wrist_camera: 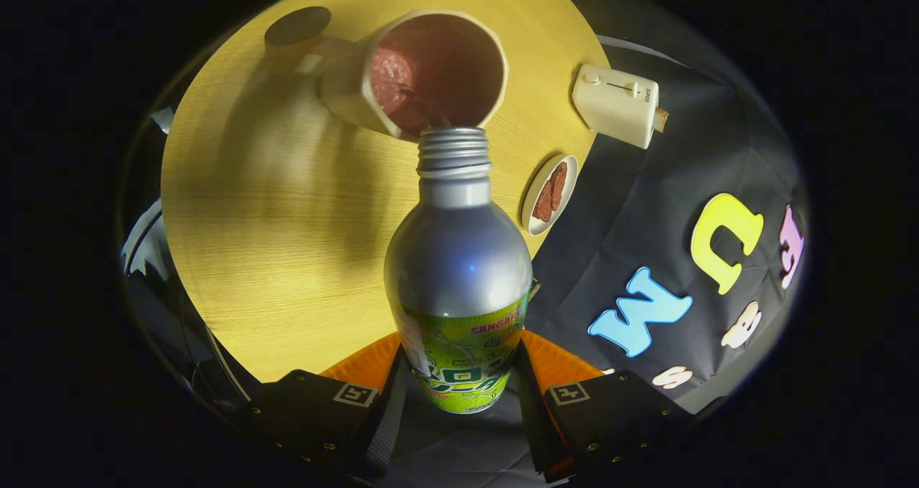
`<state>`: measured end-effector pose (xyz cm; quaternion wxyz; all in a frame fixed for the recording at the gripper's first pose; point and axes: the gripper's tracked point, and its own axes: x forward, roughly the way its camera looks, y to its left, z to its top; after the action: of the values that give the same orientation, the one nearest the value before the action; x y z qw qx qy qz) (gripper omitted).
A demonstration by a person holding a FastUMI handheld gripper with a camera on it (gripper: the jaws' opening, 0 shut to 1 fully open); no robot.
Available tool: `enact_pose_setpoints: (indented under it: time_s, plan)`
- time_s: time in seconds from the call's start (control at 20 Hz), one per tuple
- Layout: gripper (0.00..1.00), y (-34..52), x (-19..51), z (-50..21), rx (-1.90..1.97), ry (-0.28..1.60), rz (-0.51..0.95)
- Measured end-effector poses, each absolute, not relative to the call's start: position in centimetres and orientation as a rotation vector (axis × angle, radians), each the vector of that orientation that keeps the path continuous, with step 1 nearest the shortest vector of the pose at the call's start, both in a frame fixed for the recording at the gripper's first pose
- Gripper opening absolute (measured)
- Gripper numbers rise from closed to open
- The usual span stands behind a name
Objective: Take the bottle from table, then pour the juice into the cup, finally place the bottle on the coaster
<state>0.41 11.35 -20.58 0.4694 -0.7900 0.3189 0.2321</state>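
Gripper view: at the far left of the round wooden table [273, 258], a dark round coaster [297, 25] is seen lying flat near the table's edge, just beside the cup. Next to it, the pale cup [402, 72] is seen well beyond the fingers; its open mouth is turned toward the camera and reddish-brown liquid is visible inside. A thin dark stream is seen running from the bottle's mouth into the cup. The silver metal bottle [459, 258], with a green label on its lower body, is held between the two fingers of the gripper [459, 395]; its body is pinched from both sides by the fingers, and its uncapped threaded neck is pointed away from the camera, with the opening placed right at the cup's near rim. Further right, a small pale dish [550, 194] with a brown slice on it is seen at the table's edge, apart from the bottle. Beyond it, a cream toaster [617, 104] is seen, with a piece of bread protruding from one end.
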Motion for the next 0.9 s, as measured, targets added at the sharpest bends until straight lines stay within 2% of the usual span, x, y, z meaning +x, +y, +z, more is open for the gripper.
enact_pose_setpoints:
  time_s: [0.9]
  plan:
    - [0.72,11.61,0.56,-19.71,-2.019,0.831,0.567]
